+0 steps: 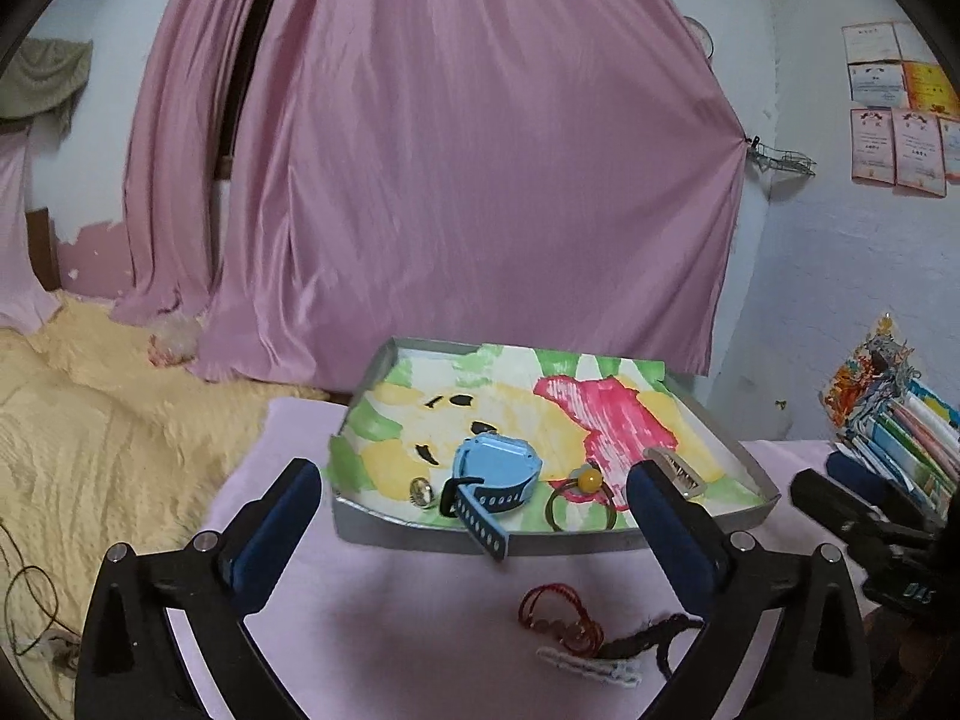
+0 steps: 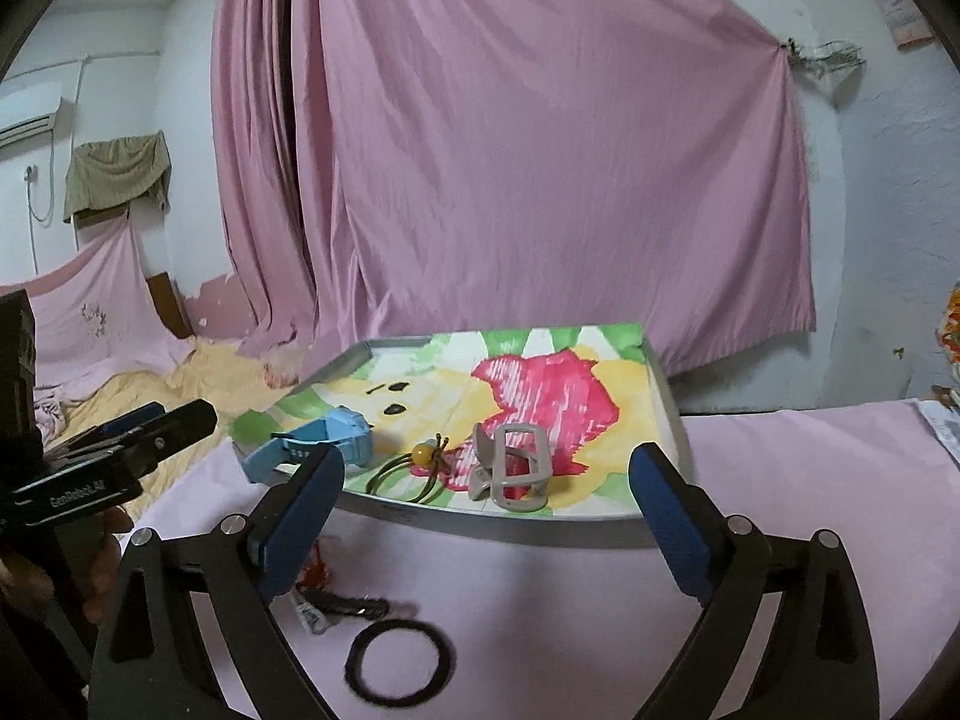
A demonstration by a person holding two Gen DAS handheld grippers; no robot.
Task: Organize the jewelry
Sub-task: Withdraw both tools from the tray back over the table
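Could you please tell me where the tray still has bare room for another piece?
The tray's far half is free. Its near edge is crowded: blue watch, yellow-bead hair tie, grey claw clip.

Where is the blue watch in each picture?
Left wrist view: the blue watch lies in the tray's near part, centre of the picture, its strap hanging over the tray's front rim.
Right wrist view: the blue watch sits at the tray's near left corner.
Shared landmark: the yellow-bead hair tie, just right of the watch.

The right gripper's finger hides part of the red string bracelet; the black ring is motion-blurred.
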